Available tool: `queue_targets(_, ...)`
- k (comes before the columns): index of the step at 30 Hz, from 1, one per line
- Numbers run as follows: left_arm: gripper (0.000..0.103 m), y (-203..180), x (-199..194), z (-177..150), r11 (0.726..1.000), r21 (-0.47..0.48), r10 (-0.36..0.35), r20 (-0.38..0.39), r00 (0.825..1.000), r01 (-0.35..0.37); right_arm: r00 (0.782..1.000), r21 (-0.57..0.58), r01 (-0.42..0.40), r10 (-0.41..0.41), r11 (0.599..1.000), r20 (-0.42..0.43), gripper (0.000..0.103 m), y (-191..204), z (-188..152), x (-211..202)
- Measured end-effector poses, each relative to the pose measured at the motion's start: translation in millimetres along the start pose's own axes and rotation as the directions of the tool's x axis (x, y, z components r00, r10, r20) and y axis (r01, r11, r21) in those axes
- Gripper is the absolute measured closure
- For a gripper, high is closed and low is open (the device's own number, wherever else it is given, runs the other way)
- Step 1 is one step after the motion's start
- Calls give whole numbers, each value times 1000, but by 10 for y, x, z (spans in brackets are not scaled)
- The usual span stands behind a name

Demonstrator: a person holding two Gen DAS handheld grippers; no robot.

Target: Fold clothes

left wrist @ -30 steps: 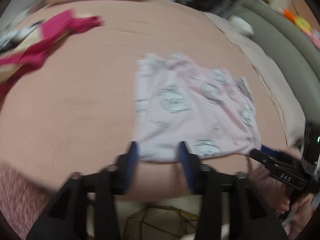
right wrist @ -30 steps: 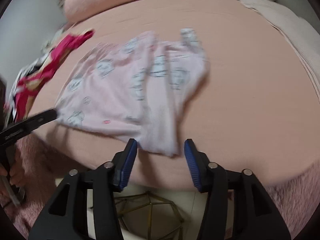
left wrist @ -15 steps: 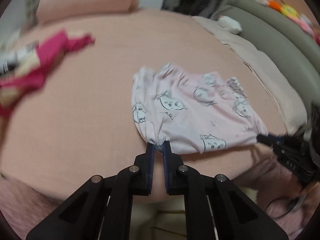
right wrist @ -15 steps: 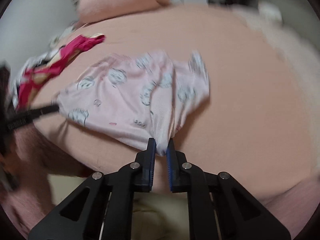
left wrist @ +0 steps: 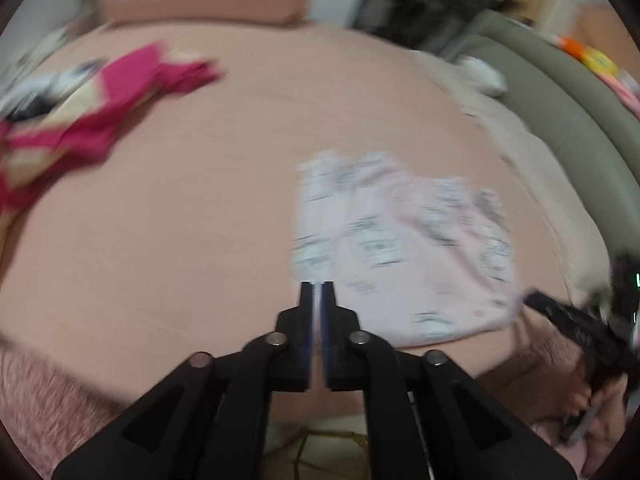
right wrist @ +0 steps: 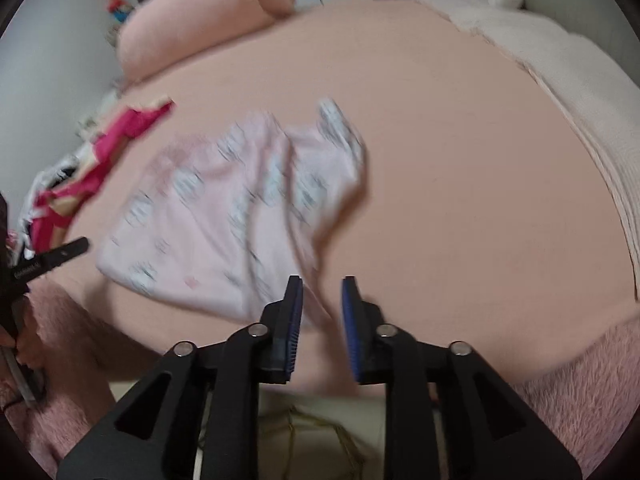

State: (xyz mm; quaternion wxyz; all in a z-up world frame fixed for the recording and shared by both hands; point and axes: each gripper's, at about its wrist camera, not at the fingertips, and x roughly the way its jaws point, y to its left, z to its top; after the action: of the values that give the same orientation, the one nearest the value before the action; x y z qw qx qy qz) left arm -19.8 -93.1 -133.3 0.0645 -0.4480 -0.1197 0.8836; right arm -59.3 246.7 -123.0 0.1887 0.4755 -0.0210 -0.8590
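Observation:
A pale pink garment with a cat print [left wrist: 404, 248] lies on the salmon bedsheet [left wrist: 180, 220]; it also shows in the right wrist view [right wrist: 224, 216], blurred. My left gripper [left wrist: 316, 286] is shut at the garment's near left corner; whether it pinches cloth I cannot tell. My right gripper [right wrist: 320, 292] is open, its fingers on either side of the garment's near right corner. The right gripper also shows in the left wrist view [left wrist: 536, 300], at the garment's right corner. The left gripper shows in the right wrist view [right wrist: 76, 246], beside the left corner.
A magenta and cream garment [left wrist: 92, 112] lies at the far left of the bed, also seen in the right wrist view [right wrist: 100, 160]. A pink pillow [right wrist: 200, 24] sits at the head. A folded beige blanket [right wrist: 580, 100] lies along the right. A fuzzy pink cover [right wrist: 580, 380] hangs at the near edge.
Both grippers closed on the garment's near corners half a second ago. Now the right gripper has opened and let go. The left stays shut. Both views have shifted and blurred.

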Motion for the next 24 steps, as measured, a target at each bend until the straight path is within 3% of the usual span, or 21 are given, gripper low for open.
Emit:
queue_targets(2,61,-275,184,46,996,80,-36,-7,999,36,1000,-5,11,-11,1000,-14,76,-20,-2,32)
queue_targets(3,61,-392,293,30,992,114,-42,-25,999,44,1000,-8,17,-17,1000,-21,76,-30,-3,48)
queue_targets(6,62,-462,602,-10,981,183,89,-121,989,-66,999,-16,33,-34,999,-43,78,-61,-5,95)
queue_targets(8,68,-279,576,-2,990,124,83,-138,987,-66,997,-22,44,-45,999,-57,77,-81,-7,127)
queue_targets(10,72,-74,473,26,995,47,90,-132,987,-85,996,-27,55,-57,998,-71,62,-101,-9,159)
queue_targets(12,72,59,384,92,996,-12,83,-97,992,-85,994,10,100,-99,995,-55,63,-248,10,61)
queue_targets(14,72,115,313,176,998,-44,52,-56,997,-55,999,38,39,-38,998,-36,63,-311,93,-15)
queue_targets(18,72,-320,460,415,992,127,16,-14,1000,-14,1000,-86,25,-27,996,-15,63,-11,334,9)
queue_targets(21,72,-508,760,511,981,192,-30,-59,998,41,998,-153,17,-27,988,-65,63,195,436,304)
queue_targets(24,75,-469,999,460,967,244,100,-103,990,-72,992,-180,4,-27,984,-123,65,280,454,603)
